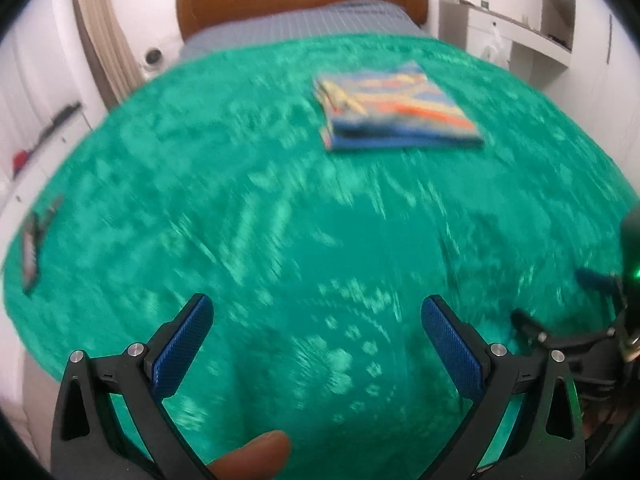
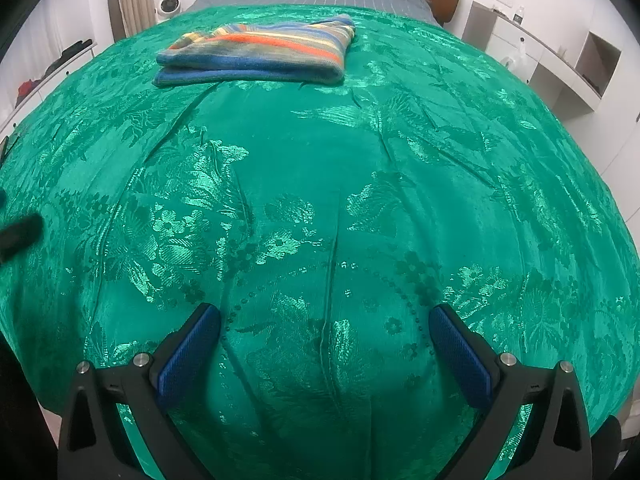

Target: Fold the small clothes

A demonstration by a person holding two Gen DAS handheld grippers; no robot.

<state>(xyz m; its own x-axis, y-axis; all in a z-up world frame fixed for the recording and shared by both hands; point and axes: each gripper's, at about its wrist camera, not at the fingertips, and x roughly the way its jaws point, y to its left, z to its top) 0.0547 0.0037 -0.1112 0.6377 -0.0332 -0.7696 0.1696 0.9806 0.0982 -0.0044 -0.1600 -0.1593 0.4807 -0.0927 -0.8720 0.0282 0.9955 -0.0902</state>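
Green floral bedspread (image 2: 320, 184) covers the bed beneath both tongs. Folded striped garment (image 2: 256, 50) lies flat well ahead of the right gripper (image 2: 324, 344) and left gripper (image 1: 316, 332); both are spread wide, empty. Fingertip (image 1: 256, 454) at the left tongs' base.

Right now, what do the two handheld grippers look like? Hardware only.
Both match: the left gripper and right gripper each have black angular arms with triangular cutouts, silver pivot pins and blue textured pads. In the left wrist view, the right gripper's body shows a small green light. No sleeves visible.
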